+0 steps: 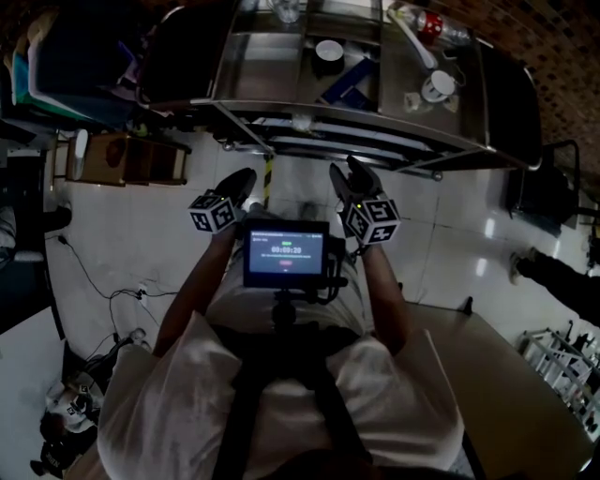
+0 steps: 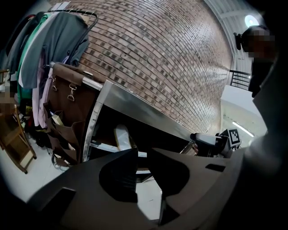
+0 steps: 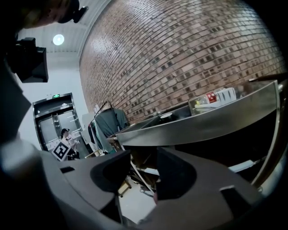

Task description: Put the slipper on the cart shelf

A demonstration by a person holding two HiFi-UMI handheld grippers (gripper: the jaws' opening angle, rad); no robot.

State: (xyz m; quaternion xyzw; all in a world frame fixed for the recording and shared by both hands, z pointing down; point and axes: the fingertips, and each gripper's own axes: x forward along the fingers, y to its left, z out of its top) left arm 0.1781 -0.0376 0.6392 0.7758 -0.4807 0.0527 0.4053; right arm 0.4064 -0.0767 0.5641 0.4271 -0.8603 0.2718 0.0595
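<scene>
A steel cart (image 1: 281,111) stands right in front of me. In the left gripper view a pale slipper (image 2: 122,136) lies on the cart's lower shelf (image 2: 105,147), under the top deck. My left gripper (image 1: 242,181) is held at chest height just short of the cart. Its jaws (image 2: 144,155) stand a narrow gap apart with nothing between them. The right gripper (image 1: 349,174) hangs beside it at the same height, and its jaws (image 3: 144,157) are open and empty. Neither gripper touches the slipper or the cart.
On the cart's top lie a tape roll (image 1: 329,52), a blue object (image 1: 352,81), a white cup (image 1: 438,86) and a red-capped bottle (image 1: 429,23). A clothes rack (image 2: 54,49) and a brown hanging organizer (image 2: 67,108) stand left of the cart. Cables (image 1: 112,300) trail over the floor.
</scene>
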